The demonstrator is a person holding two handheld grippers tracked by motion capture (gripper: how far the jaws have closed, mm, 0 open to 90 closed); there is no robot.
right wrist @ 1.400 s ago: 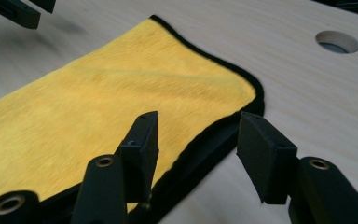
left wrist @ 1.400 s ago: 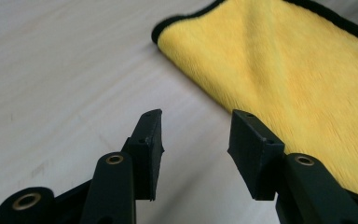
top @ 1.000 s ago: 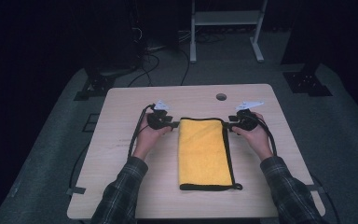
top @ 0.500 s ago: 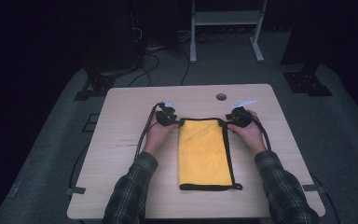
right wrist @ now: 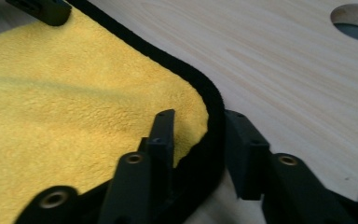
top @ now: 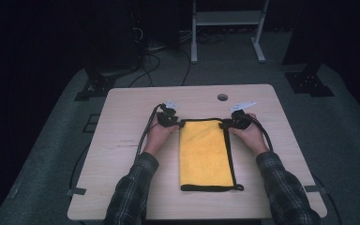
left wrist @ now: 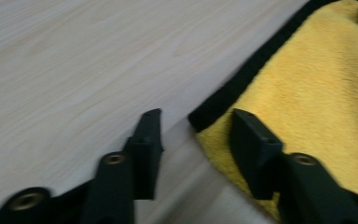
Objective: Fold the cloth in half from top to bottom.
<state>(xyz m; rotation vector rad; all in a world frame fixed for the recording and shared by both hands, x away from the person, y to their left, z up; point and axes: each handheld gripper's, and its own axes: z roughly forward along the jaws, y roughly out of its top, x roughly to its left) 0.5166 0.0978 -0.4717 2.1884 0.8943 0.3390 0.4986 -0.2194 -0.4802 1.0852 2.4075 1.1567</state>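
A folded yellow towel point(top: 204, 154) with black trim lies flat on the wooden table point(top: 122, 140). My left gripper point(top: 180, 124) sits low at its far left corner. In the left gripper view the gripper point(left wrist: 196, 116) straddles that corner, one jaw on bare wood, the other over the yellow towel point(left wrist: 317, 93). Its jaws have just been closing but still stand apart, open. My right gripper point(top: 226, 124) is at the far right corner. There the gripper point(right wrist: 199, 114) has the black trim between its jaws, one over the towel point(right wrist: 74, 93). These jaws have also just been closing and do not visibly pinch the cloth.
A round cable hole point(top: 222, 97) lies in the table just beyond the right gripper, seen close as the hole point(right wrist: 356, 21). Cables trail from both grippers toward the person. A white metal stand point(top: 225, 28) is on the floor beyond the table.
Both hands have moved inward and down onto the towel's far corners. The towel has not moved.
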